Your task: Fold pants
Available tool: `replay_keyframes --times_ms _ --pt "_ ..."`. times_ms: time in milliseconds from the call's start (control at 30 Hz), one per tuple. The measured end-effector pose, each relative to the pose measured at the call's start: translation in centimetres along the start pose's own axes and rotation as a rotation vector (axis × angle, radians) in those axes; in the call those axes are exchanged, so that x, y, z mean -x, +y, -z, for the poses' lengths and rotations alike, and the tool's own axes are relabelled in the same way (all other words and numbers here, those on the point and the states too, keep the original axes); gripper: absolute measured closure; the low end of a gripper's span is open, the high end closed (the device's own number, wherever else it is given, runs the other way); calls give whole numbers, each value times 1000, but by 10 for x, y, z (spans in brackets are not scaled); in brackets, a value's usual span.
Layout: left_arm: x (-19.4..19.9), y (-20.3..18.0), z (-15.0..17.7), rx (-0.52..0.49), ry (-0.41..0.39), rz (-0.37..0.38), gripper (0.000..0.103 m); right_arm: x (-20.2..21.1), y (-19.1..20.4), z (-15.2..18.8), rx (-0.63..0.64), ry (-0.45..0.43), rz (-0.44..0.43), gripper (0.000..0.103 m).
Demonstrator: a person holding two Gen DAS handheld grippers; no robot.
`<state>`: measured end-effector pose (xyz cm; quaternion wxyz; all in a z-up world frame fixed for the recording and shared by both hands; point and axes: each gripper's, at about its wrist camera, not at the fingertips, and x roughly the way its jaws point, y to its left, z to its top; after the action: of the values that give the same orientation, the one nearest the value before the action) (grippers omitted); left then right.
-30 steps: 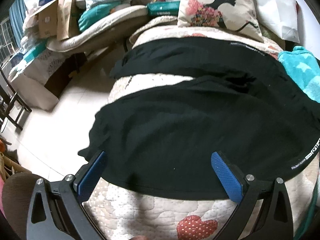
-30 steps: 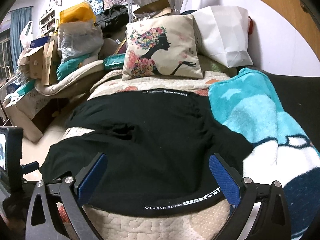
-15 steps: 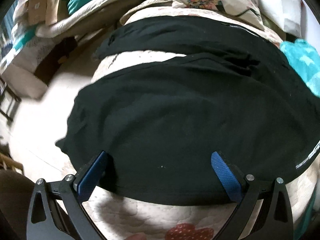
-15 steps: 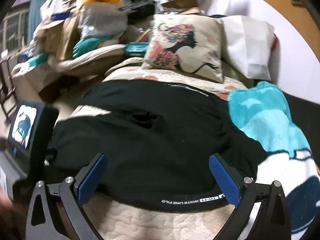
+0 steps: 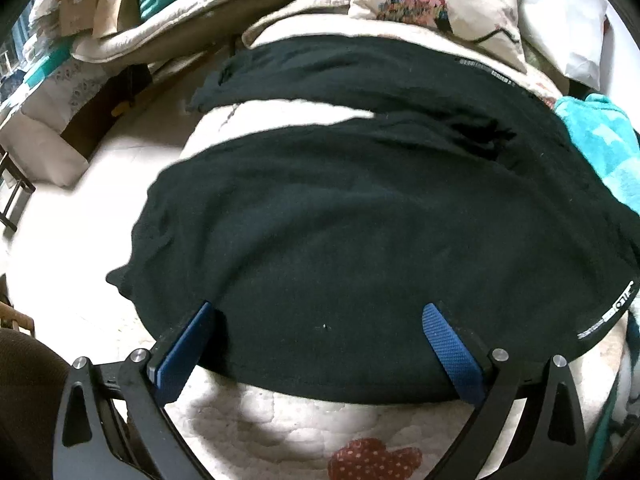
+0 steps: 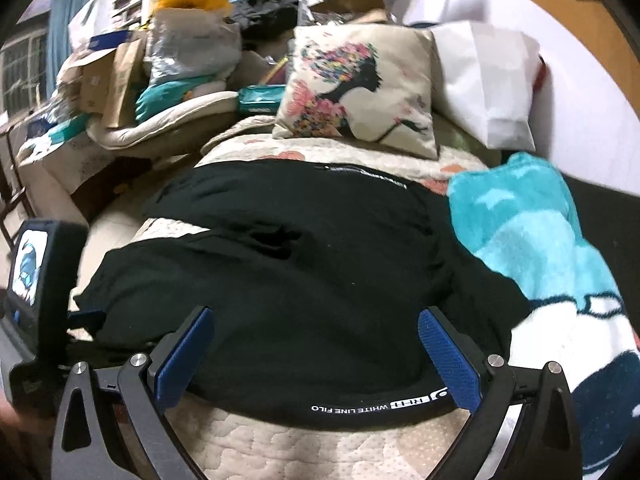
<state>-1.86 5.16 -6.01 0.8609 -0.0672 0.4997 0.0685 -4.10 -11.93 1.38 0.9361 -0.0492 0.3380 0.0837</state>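
Black pants (image 5: 360, 220) lie spread across a cream quilted bed (image 5: 280, 420), legs pointing left and hanging over the bed's left edge, with a gap of quilt between the two legs. The waistband with white lettering (image 6: 380, 406) lies at the near right. My left gripper (image 5: 320, 316) is open over the near leg, close above the cloth. My right gripper (image 6: 316, 320) is open over the waist end, just behind the waistband. The left gripper's body with its small screen (image 6: 36, 280) shows at the left of the right wrist view.
A turquoise and white blanket (image 6: 540, 248) lies on the bed right of the pants. A floral cushion (image 6: 360, 88) and white pillow (image 6: 488, 80) stand at the head. Boxes and bags (image 6: 120, 80) are piled at far left beyond the pale floor (image 5: 52, 240).
Both grippers have moved forward and lower over the pants. The left wrist view now sits closer to the near leg; the right has shifted slightly right. Both stay open.
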Motion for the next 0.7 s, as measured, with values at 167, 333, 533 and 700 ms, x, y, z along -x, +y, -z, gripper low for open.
replay_keyframes --times_ms 167,333,533,700 --pt "42 2 -18 -12 -159 -11 0 8 -17 -32 -13 21 -46 0" --pt "68 1 -59 -48 -260 19 0 7 -44 -85 -19 16 -97 0" --pt "62 -2 -110 -146 -313 2 0 -24 -74 -123 -33 41 -82 0" --pt "31 14 -159 -164 -272 40 0 -70 -97 -139 -40 121 -99 0"
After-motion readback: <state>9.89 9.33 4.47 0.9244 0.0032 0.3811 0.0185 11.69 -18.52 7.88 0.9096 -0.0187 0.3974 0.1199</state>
